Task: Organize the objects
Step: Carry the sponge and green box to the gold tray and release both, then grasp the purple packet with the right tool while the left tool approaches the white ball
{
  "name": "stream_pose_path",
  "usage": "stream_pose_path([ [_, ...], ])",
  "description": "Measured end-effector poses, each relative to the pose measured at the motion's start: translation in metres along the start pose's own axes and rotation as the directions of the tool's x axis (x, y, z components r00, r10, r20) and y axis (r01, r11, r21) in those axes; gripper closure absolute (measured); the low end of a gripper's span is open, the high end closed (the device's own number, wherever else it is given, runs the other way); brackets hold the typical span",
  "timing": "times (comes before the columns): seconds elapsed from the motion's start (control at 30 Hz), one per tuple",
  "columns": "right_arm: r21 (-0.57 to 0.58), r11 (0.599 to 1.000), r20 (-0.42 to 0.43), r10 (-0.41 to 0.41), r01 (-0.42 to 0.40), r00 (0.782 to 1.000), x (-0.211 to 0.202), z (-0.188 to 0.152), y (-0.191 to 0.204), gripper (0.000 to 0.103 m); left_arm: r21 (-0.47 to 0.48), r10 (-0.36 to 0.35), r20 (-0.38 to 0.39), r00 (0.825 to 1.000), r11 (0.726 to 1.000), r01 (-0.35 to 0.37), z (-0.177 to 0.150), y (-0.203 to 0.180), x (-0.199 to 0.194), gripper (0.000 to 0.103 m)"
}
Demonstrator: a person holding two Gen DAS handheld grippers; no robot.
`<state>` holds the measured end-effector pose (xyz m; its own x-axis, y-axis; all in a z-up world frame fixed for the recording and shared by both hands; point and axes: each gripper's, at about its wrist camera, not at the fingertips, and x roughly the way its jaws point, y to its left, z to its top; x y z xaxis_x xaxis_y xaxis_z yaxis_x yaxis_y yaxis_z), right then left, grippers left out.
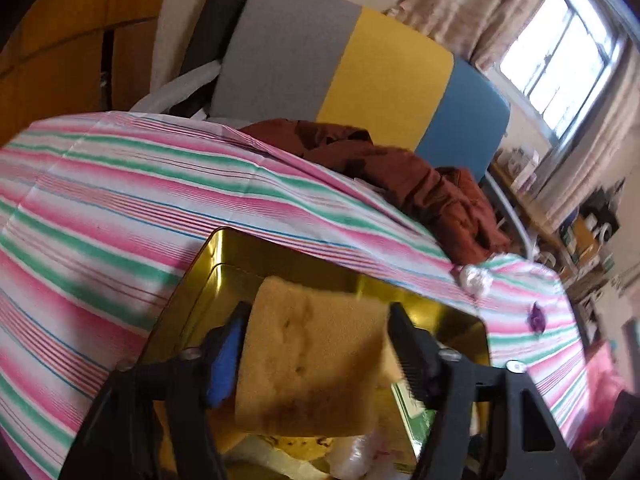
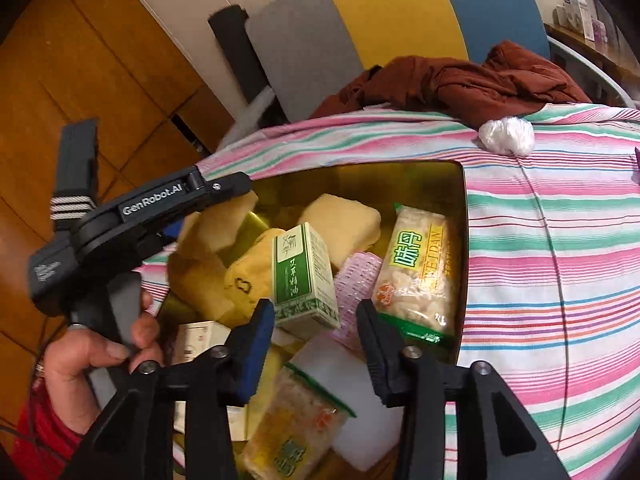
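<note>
My left gripper [image 1: 316, 320] is shut on a yellow sponge [image 1: 312, 356] and holds it over the gold tin [image 1: 248, 252]. The right wrist view shows that same gripper at the tin's left side with the sponge [image 2: 224, 224] in it. The tin [image 2: 460, 184] holds more sponges, a green and white box [image 2: 304, 276], a pink roller [image 2: 356, 288], a snack packet [image 2: 416, 276] and a white block [image 2: 360, 388]. My right gripper [image 2: 316, 312] is open and empty just above the tin's near end, over a second snack packet [image 2: 296, 424].
The tin sits on a table with a pink, green and white striped cloth [image 2: 552, 264]. A crumpled white plastic wad [image 2: 506, 136] and a small purple item [image 1: 536, 316] lie on the cloth. A brown garment [image 2: 460, 80] and a grey-yellow-blue chair back [image 1: 360, 68] are behind.
</note>
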<state>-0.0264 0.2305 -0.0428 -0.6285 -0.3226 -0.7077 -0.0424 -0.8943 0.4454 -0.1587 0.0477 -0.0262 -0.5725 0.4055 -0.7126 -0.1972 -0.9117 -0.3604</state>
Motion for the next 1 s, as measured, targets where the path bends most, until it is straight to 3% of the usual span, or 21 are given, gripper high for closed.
stream_pose_path([
  [0.03,-0.008,1.000,0.013,0.009,-0.009,1.000,-0.005,-0.002,0.000,0.057,-0.018,0.009,0.023,1.000,1.000,-0.008,-0.001,0.002,-0.005,0.012],
  [0.07,-0.020,1.000,0.027,0.016,-0.015,1.000,-0.010,-0.004,0.000,0.057,-0.035,0.017,0.052,0.999,0.999,-0.015,-0.003,0.003,-0.012,0.008],
  [0.27,-0.035,0.999,0.057,0.004,-0.002,0.998,-0.026,-0.011,-0.005,0.057,-0.115,0.044,0.118,0.992,0.993,-0.031,-0.012,0.004,-0.037,0.005],
  [0.47,-0.037,0.999,0.084,-0.017,0.020,0.996,-0.043,-0.020,-0.017,0.057,-0.131,0.048,0.161,0.986,0.991,-0.027,-0.027,-0.012,-0.053,0.000],
  [0.77,-0.007,0.995,0.118,-0.096,0.097,0.988,-0.067,-0.028,-0.051,0.057,0.005,-0.033,0.124,0.992,0.999,0.032,-0.058,-0.078,-0.055,0.000],
  [1.0,0.055,0.985,0.148,-0.170,0.164,0.974,-0.087,-0.035,-0.094,0.056,0.135,-0.095,0.083,0.992,0.987,0.083,-0.081,-0.138,-0.051,0.000],
])
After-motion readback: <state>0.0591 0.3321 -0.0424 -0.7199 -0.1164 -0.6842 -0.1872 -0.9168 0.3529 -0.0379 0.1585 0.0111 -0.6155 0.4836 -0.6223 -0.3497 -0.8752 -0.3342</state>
